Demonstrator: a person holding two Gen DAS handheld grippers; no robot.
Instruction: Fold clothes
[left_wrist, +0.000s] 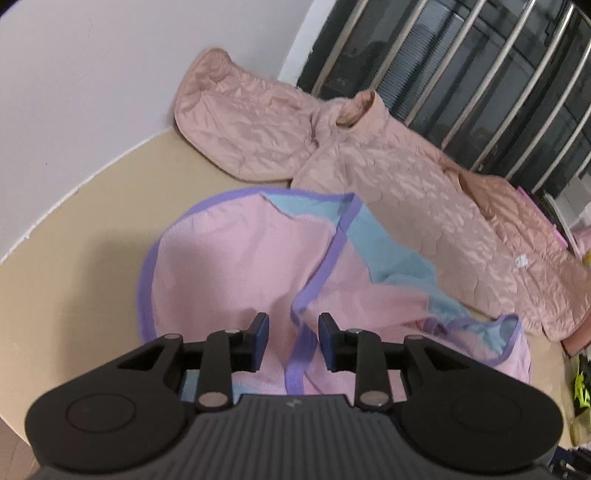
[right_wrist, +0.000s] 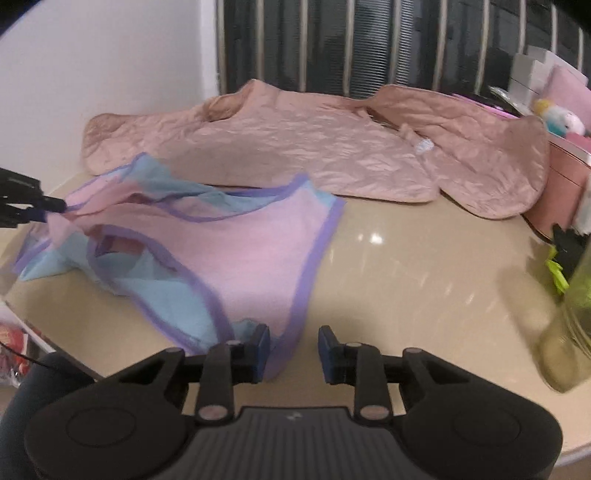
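Pink-and-blue garment (right_wrist: 221, 251) crumpled mid-table, quilted pink jacket (right_wrist: 295, 155) along far edge, clutter (right_wrist: 565, 258) at right edge, left gripper (left_wrist: 293, 341) parted over purple trim, right gripper (right_wrist: 294, 354) parted, empty.

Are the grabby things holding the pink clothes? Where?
Nothing looks held. The left gripper has its jaws apart around the purple trim of the garment; the right gripper is open over the table.
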